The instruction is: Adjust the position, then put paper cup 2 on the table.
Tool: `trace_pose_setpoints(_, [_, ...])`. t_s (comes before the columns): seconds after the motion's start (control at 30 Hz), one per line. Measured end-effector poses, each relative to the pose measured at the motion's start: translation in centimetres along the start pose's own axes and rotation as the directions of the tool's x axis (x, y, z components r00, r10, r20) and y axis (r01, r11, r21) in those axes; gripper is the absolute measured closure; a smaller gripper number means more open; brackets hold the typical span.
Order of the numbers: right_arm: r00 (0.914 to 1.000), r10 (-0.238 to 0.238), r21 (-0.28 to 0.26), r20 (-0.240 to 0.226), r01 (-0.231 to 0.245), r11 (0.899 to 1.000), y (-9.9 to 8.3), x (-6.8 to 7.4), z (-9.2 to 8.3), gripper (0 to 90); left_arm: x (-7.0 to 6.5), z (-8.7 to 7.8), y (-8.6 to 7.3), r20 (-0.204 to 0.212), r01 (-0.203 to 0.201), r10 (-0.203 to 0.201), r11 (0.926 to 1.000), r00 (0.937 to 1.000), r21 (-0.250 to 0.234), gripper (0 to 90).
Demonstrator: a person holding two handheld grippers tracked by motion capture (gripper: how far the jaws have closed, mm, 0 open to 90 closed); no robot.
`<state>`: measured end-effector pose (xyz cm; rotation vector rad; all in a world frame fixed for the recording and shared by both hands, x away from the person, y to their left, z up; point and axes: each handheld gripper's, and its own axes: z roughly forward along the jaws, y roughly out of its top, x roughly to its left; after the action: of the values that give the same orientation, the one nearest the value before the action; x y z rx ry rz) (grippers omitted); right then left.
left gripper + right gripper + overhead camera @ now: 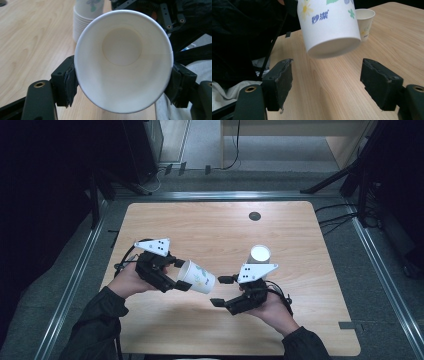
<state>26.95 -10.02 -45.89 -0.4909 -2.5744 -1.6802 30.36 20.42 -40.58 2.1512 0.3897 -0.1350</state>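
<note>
Left gripper (181, 275) clamps paper cup (198, 277) (tilted) — right gripper (222, 291) agape.

high view overhead, facing forward-down; both tool views close, low; all share paper cup (198, 278) (123, 61) (329, 25).

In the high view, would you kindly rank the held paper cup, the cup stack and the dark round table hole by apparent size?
1. Held paper cup.
2. Cup stack, largely hidden behind the right gripper's plate, so this placing is unsure.
3. Table hole, clearly smallest.
</note>
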Motion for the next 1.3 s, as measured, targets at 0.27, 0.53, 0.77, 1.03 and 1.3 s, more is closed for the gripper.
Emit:
trace_pose_setpoints(0.27, [0.9993,0.006,0.033,0.038,-0.007,0.999,-0.2,-0.2,0.0,26.3,0.6,-2.0,-0.6,-0.086,0.024,-0.018,0.9973,0.9961,0.070,24.4])
trace_pose_setpoints(0.53, [0.9977,0.011,0.070,0.066,-0.016,0.997,-0.4,0.0,0.1,26.8,1.3,-3.5,-1.7,-0.171,0.066,-0.040,0.9866,0.9844,0.149,24.4])
trace_pose_setpoints(0.77, [0.9973,0.019,0.083,0.071,-0.025,0.996,-0.6,0.1,-0.1,27.0,2.1,-4.4,-2.2,-0.225,0.088,-0.041,0.9748,0.9734,0.205,24.4])
trace_pose_setpoints(1.03, [0.9974,0.010,0.090,0.071,-0.016,0.996,-0.6,-0.1,0.0,27.1,2.6,-5.0,-3.2,-0.285,0.122,-0.040,0.9535,0.9576,0.276,24.4])
trace_pose_setpoints(1.3, [0.9981,0.002,0.108,0.062,-0.008,0.994,-0.6,-0.1,0.4,27.4,3.3,-5.4,-4.5,-0.375,0.183,-0.039,0.9159,0.9260,0.357,24.4])
